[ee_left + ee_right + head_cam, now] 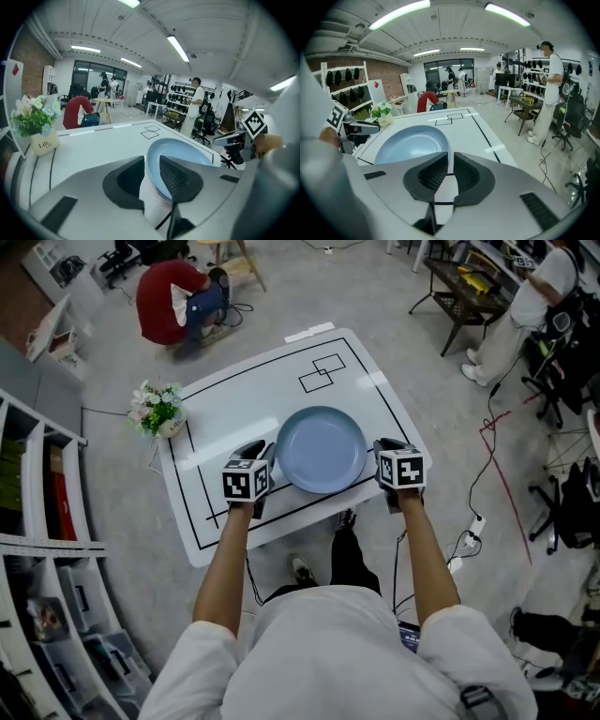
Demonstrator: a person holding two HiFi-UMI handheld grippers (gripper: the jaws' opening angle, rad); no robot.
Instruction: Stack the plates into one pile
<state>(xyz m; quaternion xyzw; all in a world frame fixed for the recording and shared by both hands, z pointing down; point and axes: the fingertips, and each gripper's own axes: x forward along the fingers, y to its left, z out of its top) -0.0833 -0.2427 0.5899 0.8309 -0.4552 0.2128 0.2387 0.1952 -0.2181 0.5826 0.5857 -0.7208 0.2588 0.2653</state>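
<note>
"Blue plates (322,448), where?"
"Piled at the white table's (244,390) near edge; rim between the left gripper's (150,164) parted jaws, unpinched. Right gripper (451,161) narrow, empty, just beside. Flower pot (159,413) stands well apart."

The white flower pot (43,144) bears the word "Life"; smaller print beneath is illegible.

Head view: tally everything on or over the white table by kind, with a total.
Blue plate pile: 1
Flower pot: 1
Tools: 2, the left tool and the right tool
Total: 4
</note>
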